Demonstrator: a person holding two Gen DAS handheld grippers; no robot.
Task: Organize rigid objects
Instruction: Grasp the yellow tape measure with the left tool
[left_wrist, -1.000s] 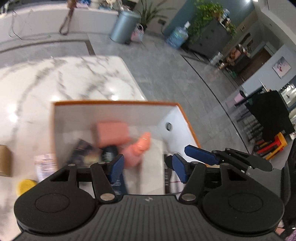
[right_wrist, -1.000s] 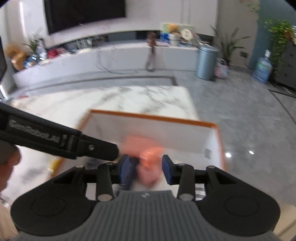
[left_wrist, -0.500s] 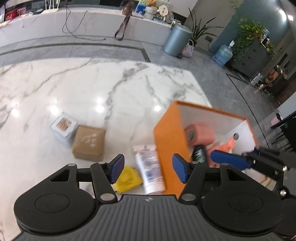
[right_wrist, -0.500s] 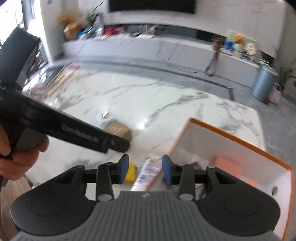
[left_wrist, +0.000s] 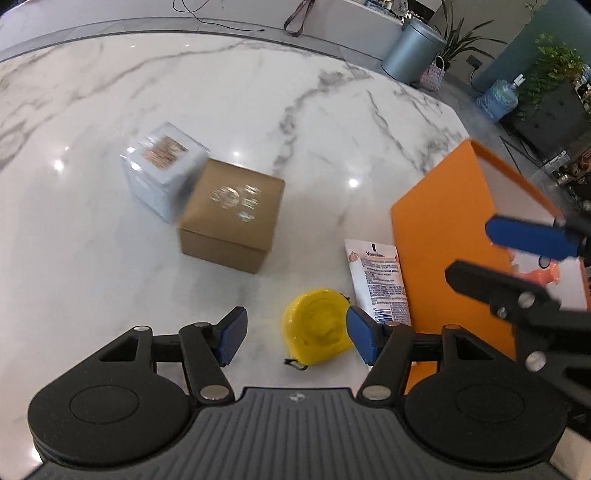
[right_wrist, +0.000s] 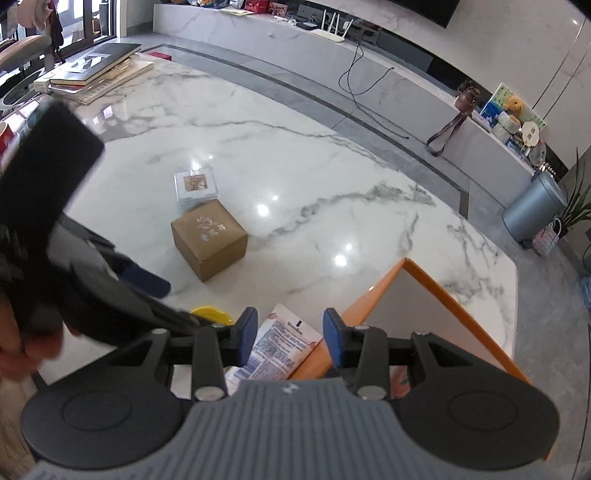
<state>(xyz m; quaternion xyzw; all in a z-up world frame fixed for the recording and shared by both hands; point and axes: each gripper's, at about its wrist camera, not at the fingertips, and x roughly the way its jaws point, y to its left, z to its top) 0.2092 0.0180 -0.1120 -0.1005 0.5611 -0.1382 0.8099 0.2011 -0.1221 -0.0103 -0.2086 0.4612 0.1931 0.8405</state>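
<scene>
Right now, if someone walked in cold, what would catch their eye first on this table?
Probably the orange box at the marble table's right edge, bright against the white stone. Next, the yellow tape measure lying just ahead of the left claw, whose jaws are opening, and the brown cardboard box touching a clear cube mid-table.

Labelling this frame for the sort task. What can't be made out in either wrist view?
- Orange bin contents: left wrist view shows only a pink scrap; the bin wall and the right tool cover the rest.
- Yellow tape measure: right wrist view, mostly behind the left tool, whose tips are also hidden there.
- Clear box label: blurred in left wrist view, too small in right.
- Vaseline tube: lower end behind the right tool's body.
</scene>
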